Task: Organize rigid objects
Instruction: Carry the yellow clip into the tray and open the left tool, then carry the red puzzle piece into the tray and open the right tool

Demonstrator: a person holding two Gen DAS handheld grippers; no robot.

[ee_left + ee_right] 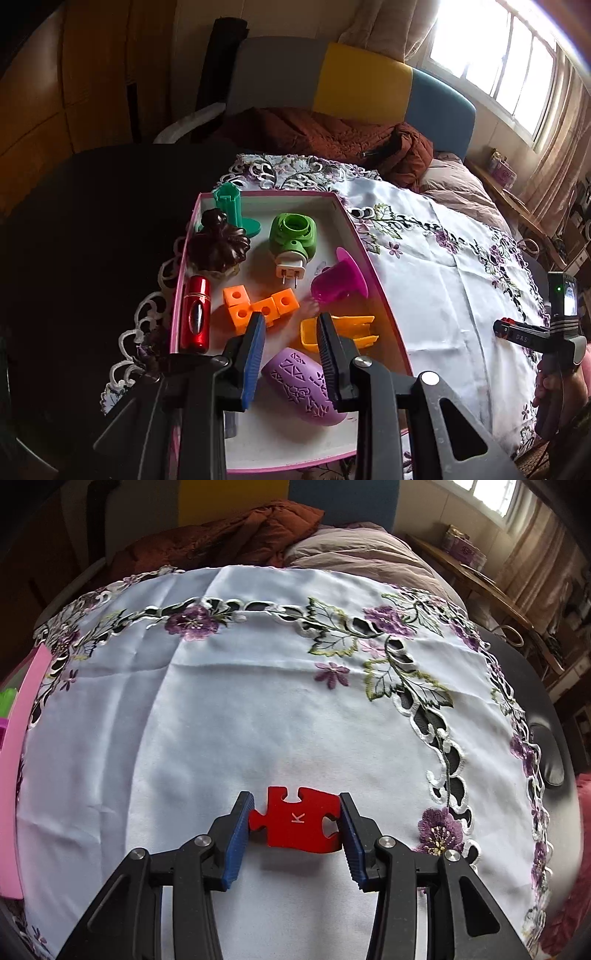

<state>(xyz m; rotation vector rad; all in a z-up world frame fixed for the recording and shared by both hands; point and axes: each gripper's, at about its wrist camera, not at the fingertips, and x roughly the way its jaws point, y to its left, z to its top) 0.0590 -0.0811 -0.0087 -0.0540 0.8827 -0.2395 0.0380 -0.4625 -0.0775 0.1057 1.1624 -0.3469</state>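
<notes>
Right gripper (296,818) reaches low and level over the tablecloth (221,720), pinching the red puzzle piece (295,821) between its pads; left gripper (291,325) hovers spread above the pink-rimmed box (380,288)

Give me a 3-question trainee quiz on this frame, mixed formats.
1. True or false: the right claw grips a red puzzle piece.
2. Which lies nearest the left claw? A) purple patterned case B) green plug-in device C) teal stand
3. Fill in: the toys sit in a box with a ___ rim.

Key: 1 true; 2 A; 3 pink.
</notes>
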